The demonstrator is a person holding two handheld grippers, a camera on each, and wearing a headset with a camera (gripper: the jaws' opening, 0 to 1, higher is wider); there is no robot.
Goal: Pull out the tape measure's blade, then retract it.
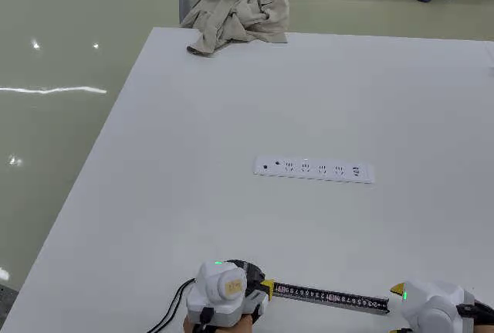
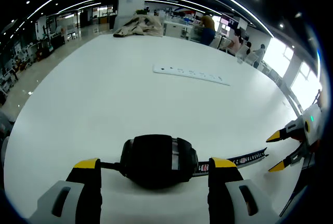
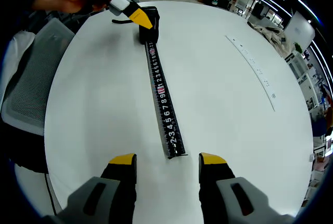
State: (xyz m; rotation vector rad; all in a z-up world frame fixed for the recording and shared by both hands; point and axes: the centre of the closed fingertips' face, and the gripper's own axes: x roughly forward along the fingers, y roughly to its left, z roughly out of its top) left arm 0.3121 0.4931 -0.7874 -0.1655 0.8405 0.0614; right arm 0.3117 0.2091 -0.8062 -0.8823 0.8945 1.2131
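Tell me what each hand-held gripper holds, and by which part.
Nothing is held. The left hand-held gripper straddles the tape measure case with gaps both sides; the blade tip lies free before the right hand-held gripper.

The white tabletop (image 1: pixel 154 194) spans most of the frame; glossy floor (image 1: pixel 62 78) borders it on the left.

- Far edge: a crumpled beige garment (image 1: pixel 235 5) lies on the tabletop.
- Centre: a white power strip (image 1: pixel 312 169) lies flat, well apart from all other items.
- Near edge, left: the left hand-held gripper (image 1: pixel 256 290) sits at the black tape measure case (image 1: pixel 247 270). A green lamp is lit on top of the gripper, and a black cable (image 1: pixel 174 306) trails from it.
- The blade (image 1: pixel 332 297) lies flat, extended from the case toward the right.
- Near edge, right: the right hand-held gripper (image 1: pixel 399 310) has its yellow tips spread, just beside the blade end.
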